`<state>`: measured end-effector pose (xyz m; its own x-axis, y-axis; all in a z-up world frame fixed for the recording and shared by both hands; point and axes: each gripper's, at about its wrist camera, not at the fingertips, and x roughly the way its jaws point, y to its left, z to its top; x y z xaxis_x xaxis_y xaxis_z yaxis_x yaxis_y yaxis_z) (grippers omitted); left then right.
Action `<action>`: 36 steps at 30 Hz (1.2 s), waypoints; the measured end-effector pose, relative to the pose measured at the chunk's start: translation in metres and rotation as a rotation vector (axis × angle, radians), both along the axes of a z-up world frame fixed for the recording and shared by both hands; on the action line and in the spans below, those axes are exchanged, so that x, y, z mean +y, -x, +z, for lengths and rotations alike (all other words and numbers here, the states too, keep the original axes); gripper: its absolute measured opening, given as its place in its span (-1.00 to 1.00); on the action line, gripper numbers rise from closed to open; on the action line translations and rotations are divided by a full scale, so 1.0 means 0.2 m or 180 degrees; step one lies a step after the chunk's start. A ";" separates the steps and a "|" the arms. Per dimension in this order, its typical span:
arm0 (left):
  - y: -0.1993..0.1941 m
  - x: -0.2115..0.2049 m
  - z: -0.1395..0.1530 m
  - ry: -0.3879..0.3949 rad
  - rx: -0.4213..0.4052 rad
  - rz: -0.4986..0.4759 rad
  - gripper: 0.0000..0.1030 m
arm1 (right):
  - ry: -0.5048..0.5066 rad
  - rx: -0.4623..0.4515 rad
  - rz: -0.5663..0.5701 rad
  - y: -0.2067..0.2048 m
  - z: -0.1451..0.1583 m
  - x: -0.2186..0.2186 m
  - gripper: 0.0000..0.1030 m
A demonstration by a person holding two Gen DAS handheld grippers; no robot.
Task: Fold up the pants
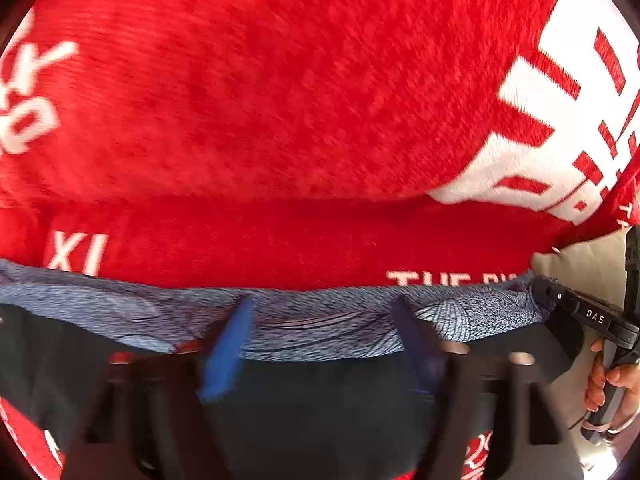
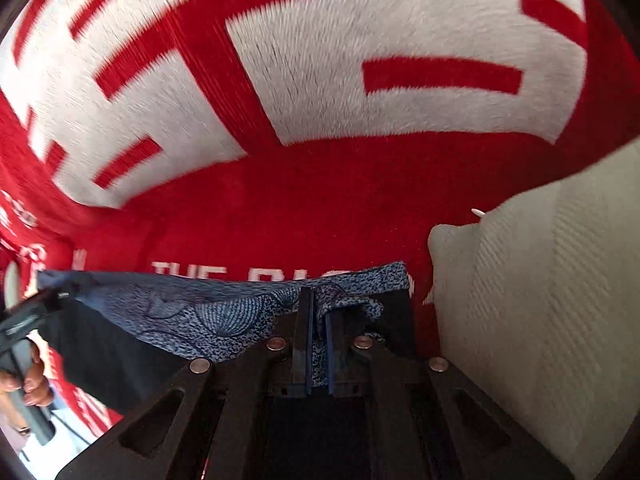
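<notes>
Pants in blue patterned fabric with a dark inner side lie stretched along the near edge of a red fleece blanket printed with large white lettering. The left gripper points steeply down at the folded edge with its blue-padded fingers standing apart; cloth lies between and under them, but the pads do not press on it, so this side looks let go. The right gripper has its fingers nearly together, pinching a bunched corner of the pants between the blue pads. Holding that corner while the other side is free suggests the fold has just been laid down on the left and the right end is being set or pulled straight to keep the edge taut.

A pale ribbed cushion rises just beside the right gripper and crowds the space on that side, so the corner cannot be drawn much farther that way. The person's hand on the left gripper's handle shows at the left rim of the right wrist view. The thick blanket pile may drag on the thin cloth when it is slid.
</notes>
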<state>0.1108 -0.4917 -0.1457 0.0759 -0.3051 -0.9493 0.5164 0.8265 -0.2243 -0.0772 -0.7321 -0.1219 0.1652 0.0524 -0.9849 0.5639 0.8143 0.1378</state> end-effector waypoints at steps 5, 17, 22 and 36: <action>0.02 0.08 0.06 -0.0167 -0.0083 -0.0118 0.48 | -0.0074 -0.0122 -0.0311 0.01 0.08 -0.06 0.33; 0.25 0.15 -0.10 -0.0685 -0.0222 -0.0379 0.48 | 0.0071 -0.0283 -0.0312 0.16 0.28 0.20 -0.50; 0.35 0.17 -0.20 -0.0715 -0.0198 -0.0372 0.52 | 0.0452 0.0056 -0.0188 0.10 0.00 0.22 -0.51; -0.02 0.37 -0.19 -0.0849 -0.0362 0.0192 0.54 | 0.0125 -0.0169 -0.0260 0.14 0.01 0.38 -0.45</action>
<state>0.1146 -0.4178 -0.1836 0.1967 -0.0375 -0.9798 0.4740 0.8784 0.0615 -0.1043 -0.6562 -0.1208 0.2193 -0.0018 -0.9756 0.6214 0.7712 0.1383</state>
